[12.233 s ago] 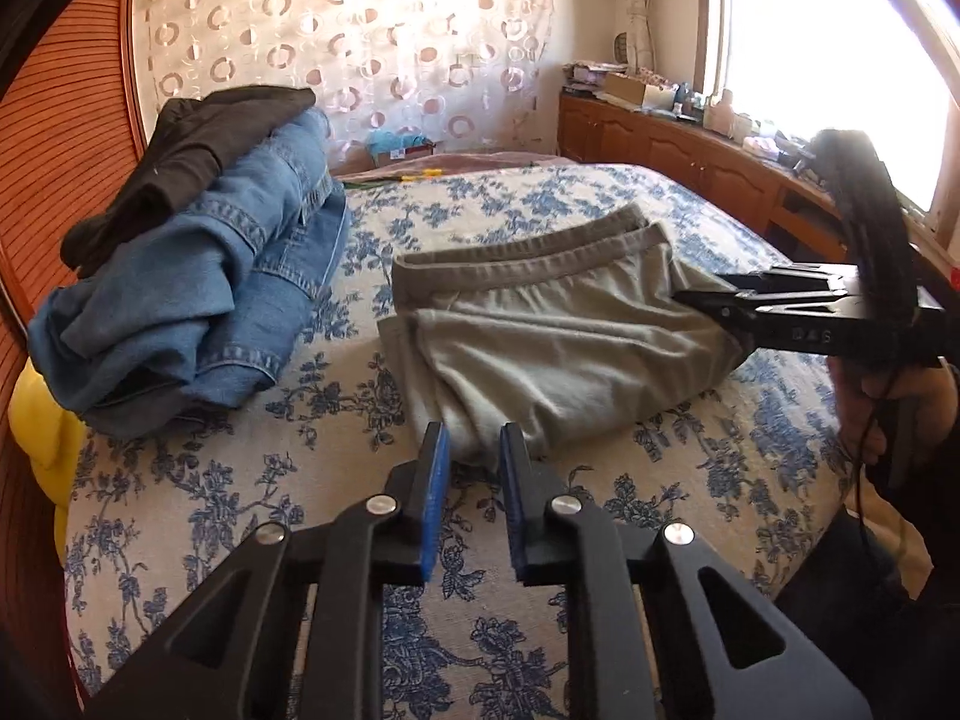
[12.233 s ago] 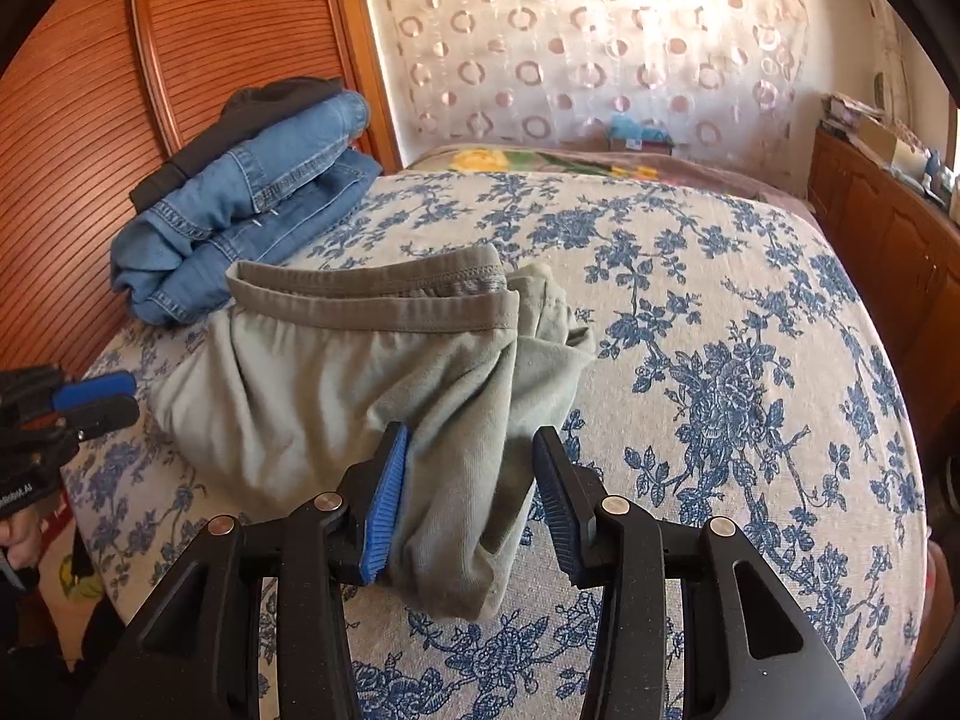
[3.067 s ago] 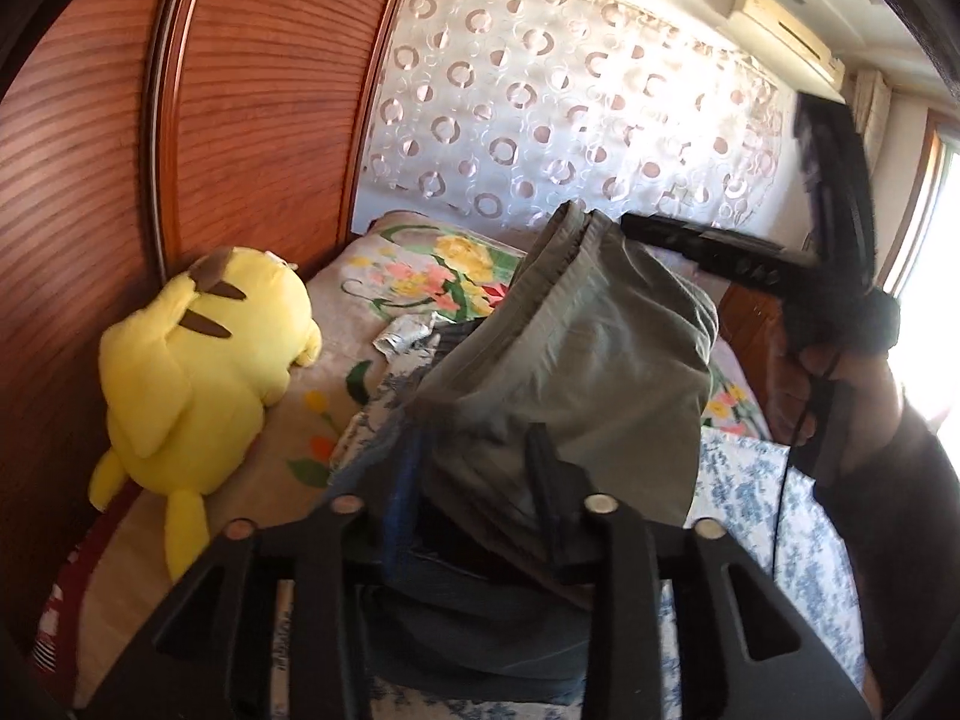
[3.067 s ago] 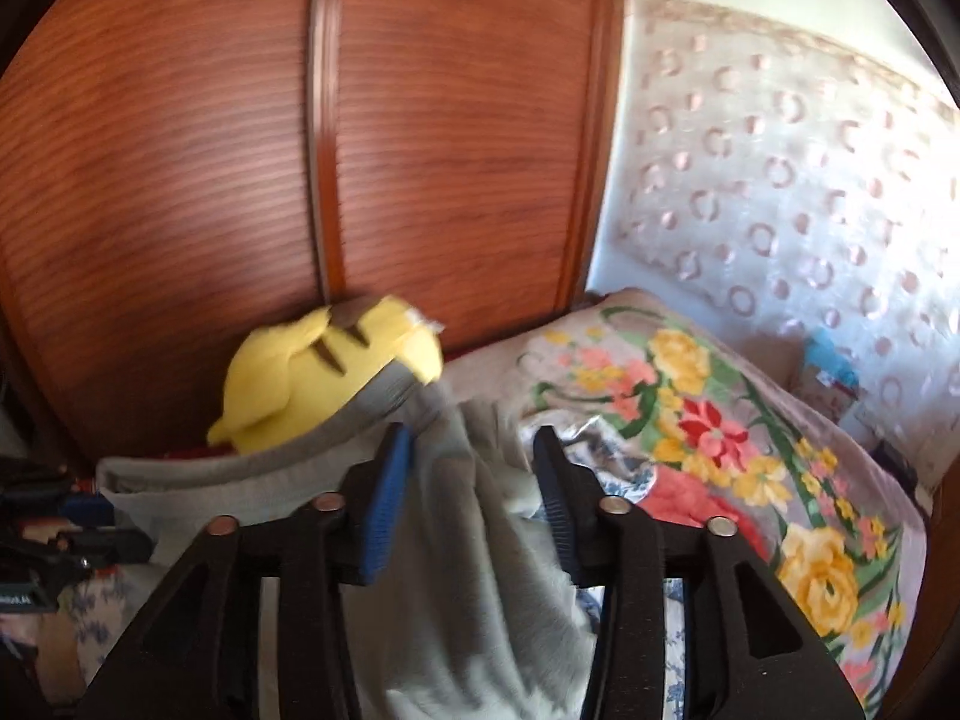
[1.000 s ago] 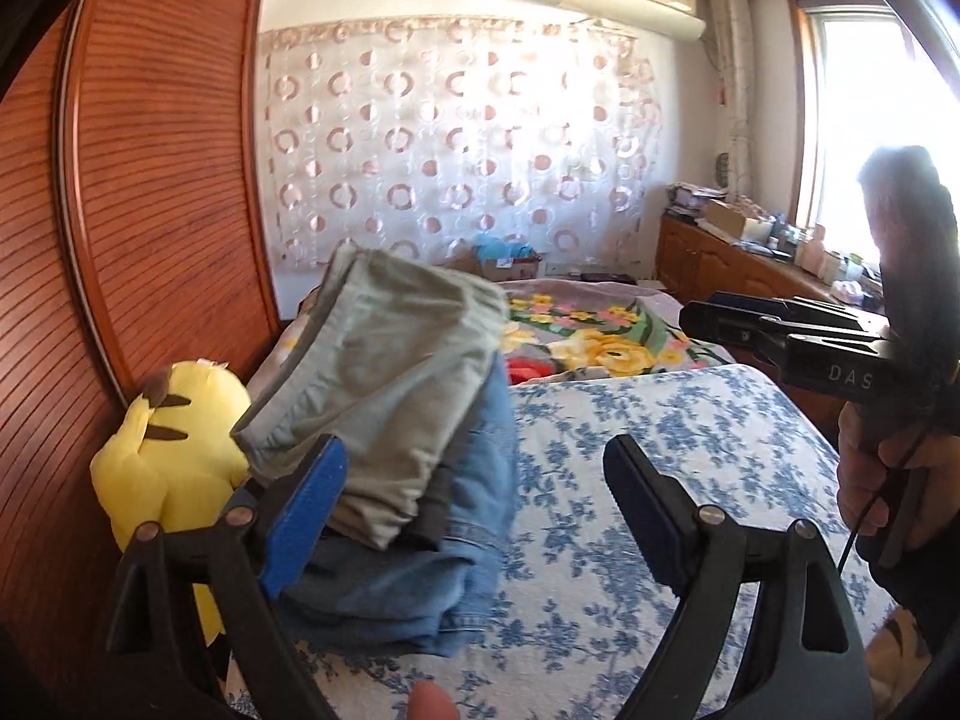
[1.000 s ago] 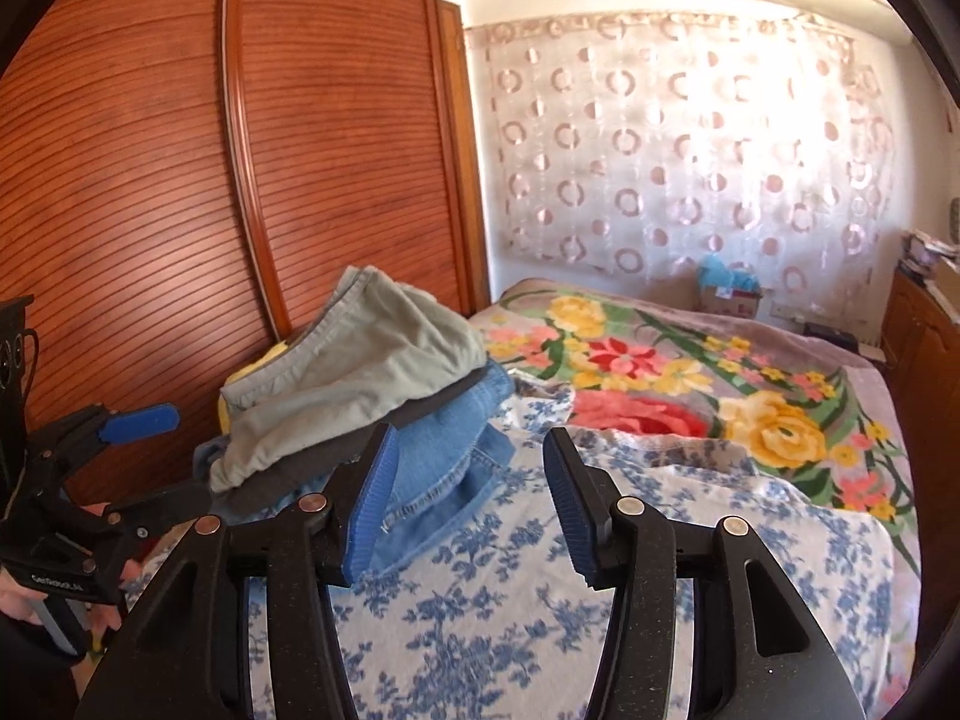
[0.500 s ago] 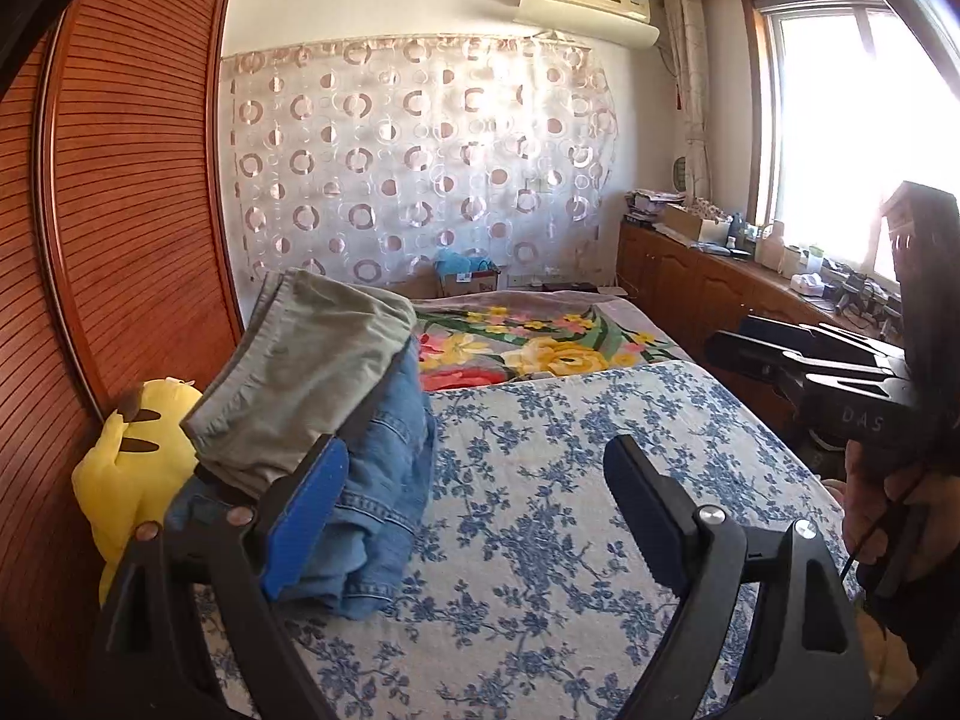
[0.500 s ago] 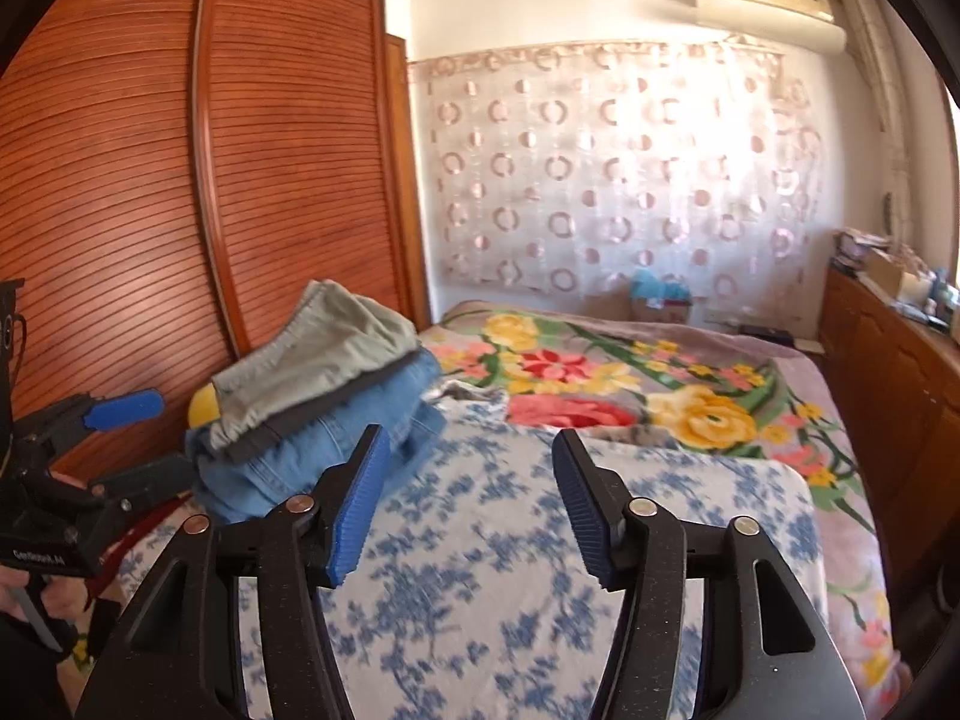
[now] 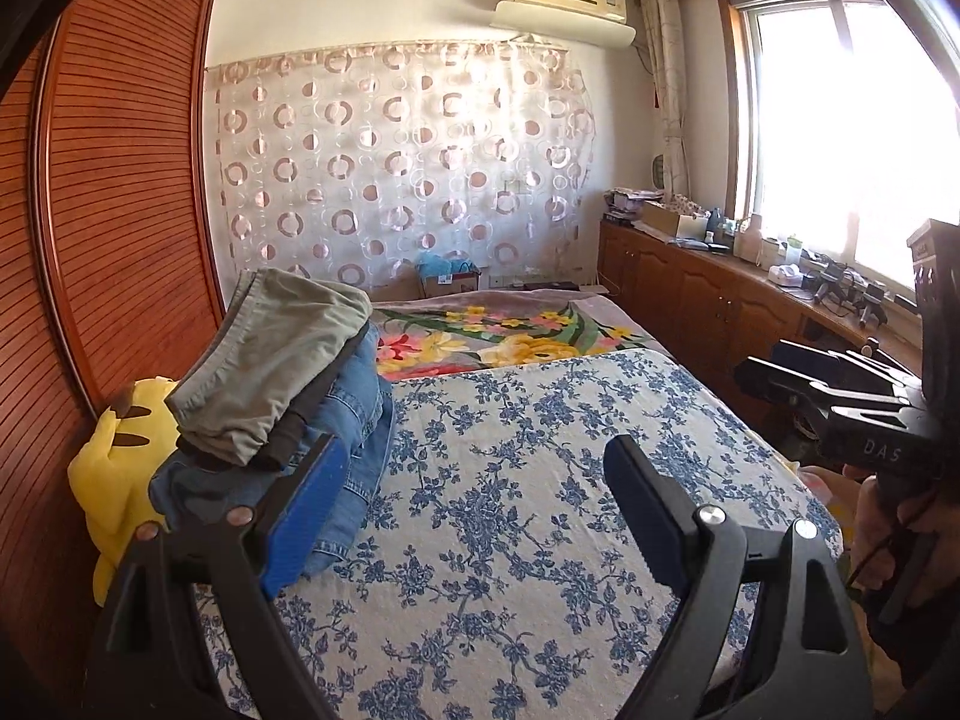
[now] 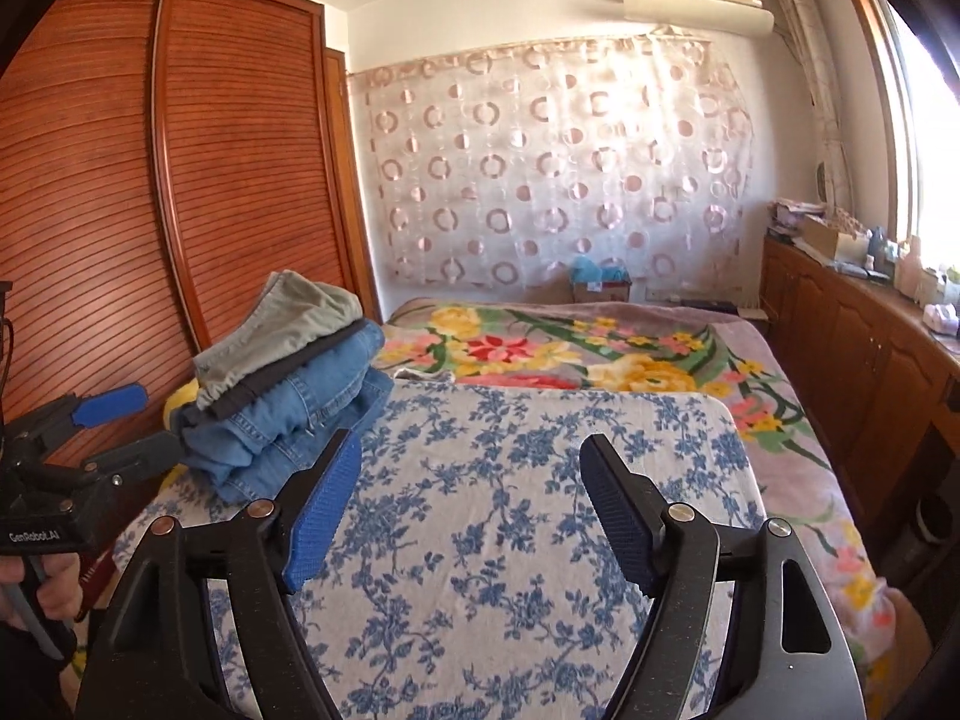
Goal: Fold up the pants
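The folded grey-green pants [image 9: 282,354] lie on top of a stack of dark pants and blue jeans [image 9: 354,420] at the left side of the bed; the stack also shows in the right wrist view [image 10: 282,330]. My left gripper [image 9: 474,480] is open and empty, held back from the stack above the blue-flowered bedspread [image 9: 540,480]. My right gripper [image 10: 468,474] is open and empty, also back over the bedspread, to the right of the stack. The right gripper also shows at the right edge of the left wrist view [image 9: 774,372].
A yellow plush toy [image 9: 114,468] sits behind the stack against the wooden wardrobe [image 9: 120,240]. A flowered blanket [image 10: 600,354] covers the far part of the bed. Wooden cabinets [image 9: 708,306] with clutter run under the window on the right.
Both grippers have let go of the grey-green pants on the stack and pulled back and up; the stack looks smaller and farther now.
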